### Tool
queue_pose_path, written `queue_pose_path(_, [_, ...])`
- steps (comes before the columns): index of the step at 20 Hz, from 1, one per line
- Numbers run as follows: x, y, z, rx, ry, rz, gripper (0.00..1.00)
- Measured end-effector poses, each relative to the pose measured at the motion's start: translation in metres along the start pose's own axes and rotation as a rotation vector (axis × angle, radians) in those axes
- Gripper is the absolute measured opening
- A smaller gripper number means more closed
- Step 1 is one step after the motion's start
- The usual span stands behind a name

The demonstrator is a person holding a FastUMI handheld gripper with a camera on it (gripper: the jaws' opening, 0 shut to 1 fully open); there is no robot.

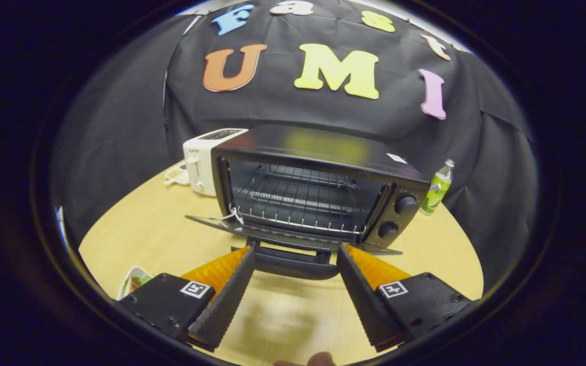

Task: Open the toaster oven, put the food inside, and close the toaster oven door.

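while the gripper (295,256) is held wide and empty, its tips flanking the handle (293,264) of the dropped-open door (272,231), the food (135,280) is seen low to the left, beside the left finger, on the surface (140,223); the toaster oven (318,188) lies straight ahead.

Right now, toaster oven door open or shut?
Open. The door lies flat in front of the toaster oven, its wire rack exposed and bare. The gripper is open, fingertips flanking the door handle.
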State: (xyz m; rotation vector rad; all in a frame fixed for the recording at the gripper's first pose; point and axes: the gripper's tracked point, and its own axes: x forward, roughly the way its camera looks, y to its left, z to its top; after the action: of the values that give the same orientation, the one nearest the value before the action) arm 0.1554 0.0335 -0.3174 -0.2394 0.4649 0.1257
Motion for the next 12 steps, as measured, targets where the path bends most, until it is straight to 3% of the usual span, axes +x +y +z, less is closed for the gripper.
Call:
queue_pose_path(6, [-0.003, 0.006, -0.058, 0.072, 0.148, 0.039, 1.00])
queue_pose_path(9, [-0.016, 0.004, -0.048, 0.093, 0.144, 0.056, 1.00])
queue_pose_path(12, [-0.049, 0.011, -0.027, 0.129, 0.161, 0.164, 1.00])
